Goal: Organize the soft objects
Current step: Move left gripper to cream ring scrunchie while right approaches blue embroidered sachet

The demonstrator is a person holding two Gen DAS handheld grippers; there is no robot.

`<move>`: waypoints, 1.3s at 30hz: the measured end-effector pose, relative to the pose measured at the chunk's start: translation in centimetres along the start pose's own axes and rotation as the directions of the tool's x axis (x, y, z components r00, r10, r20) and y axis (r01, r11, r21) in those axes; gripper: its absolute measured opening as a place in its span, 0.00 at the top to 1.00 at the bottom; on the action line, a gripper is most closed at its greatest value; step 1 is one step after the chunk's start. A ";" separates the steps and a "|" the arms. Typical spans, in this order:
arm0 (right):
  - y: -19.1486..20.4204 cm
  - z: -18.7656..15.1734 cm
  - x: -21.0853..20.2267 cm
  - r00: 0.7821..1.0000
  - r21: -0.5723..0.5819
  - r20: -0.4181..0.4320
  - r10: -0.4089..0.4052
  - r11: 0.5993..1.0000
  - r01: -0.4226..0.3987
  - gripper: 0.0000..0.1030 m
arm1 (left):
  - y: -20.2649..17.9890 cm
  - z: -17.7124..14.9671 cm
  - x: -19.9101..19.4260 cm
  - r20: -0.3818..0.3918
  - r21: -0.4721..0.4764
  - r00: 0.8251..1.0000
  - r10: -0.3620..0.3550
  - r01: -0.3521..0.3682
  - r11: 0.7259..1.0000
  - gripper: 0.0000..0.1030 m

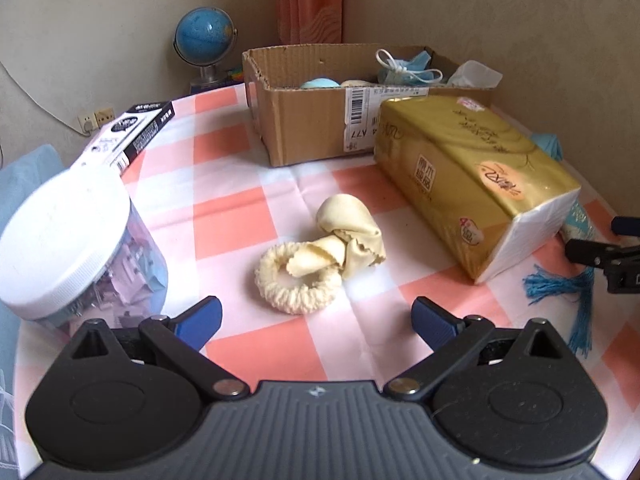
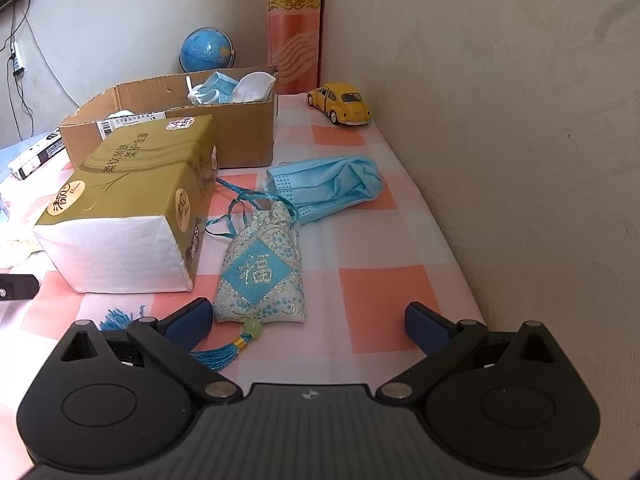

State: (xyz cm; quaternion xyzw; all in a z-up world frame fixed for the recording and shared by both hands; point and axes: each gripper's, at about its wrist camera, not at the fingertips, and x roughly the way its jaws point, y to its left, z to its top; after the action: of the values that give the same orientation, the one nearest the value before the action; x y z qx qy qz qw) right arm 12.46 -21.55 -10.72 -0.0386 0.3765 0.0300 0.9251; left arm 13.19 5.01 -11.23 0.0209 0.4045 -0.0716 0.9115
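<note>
Left gripper [image 1: 316, 322]: black hand-held unit with blue finger pads, jaws spread wide, holding nothing; it hovers just short of the cream knitted scrunchie [image 1: 298, 280].

Right gripper [image 2: 308, 322]: same build, jaws spread wide, holding nothing. Its left pad [image 2: 192, 316] sits just beside the lower corner of the pale blue and white embroidered sachet [image 2: 260, 276]; whether it touches cannot be told.

Cream knitted scrunchie: a ribbed ring lying flat on the pink-and-white checked tablecloth [image 1: 240, 216]. A crumpled cream cloth with pinked edges [image 1: 348, 236] rests against it, one corner lying over the ring's opening.

Embroidered sachet: lies flat on the cloth between the gold-wrapped tissue pack [image 2: 132, 204] and the wall, with a blue square emblem, a braided blue cord at its neck, a green bead and a blue tassel [image 2: 218, 354] at its base.

Crumpled blue surgical mask [image 2: 332, 184]: on the table beyond the sachet, near the wall.

Open brown cardboard box [image 1: 312, 120]: behind the tissue pack, holding blue masks with white ear loops and white soft items.

Other items: clear plastic jar with white lid [image 1: 68, 248], black-and-white carton [image 1: 128, 136], blue globe [image 1: 204, 40], yellow toy car [image 2: 340, 102].
</note>
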 end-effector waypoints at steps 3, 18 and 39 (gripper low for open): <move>0.0 -0.1 0.0 1.000 0.000 0.000 0.000 1.000 0.000 0.00 | 0.2 -0.2 0.0 0.013 0.005 1.000 -0.011 0.011 1.000 0.00; -0.2 -0.1 -0.3 1.000 -0.017 -0.018 0.018 1.000 -0.018 0.00 | 0.9 -0.1 0.5 0.050 0.033 0.998 -0.037 0.035 0.999 0.00; -0.2 -0.3 -0.7 0.999 -0.034 -0.024 0.036 0.999 -0.037 0.00 | 0.4 -0.3 -0.2 0.145 0.056 0.989 -0.016 0.008 0.998 0.53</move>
State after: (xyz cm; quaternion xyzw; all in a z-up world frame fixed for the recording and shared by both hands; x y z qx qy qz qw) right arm 11.82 -21.76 -10.44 -0.0481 0.3872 0.0531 0.9192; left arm 12.93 5.47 -11.30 0.0386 0.3351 -0.0895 0.9371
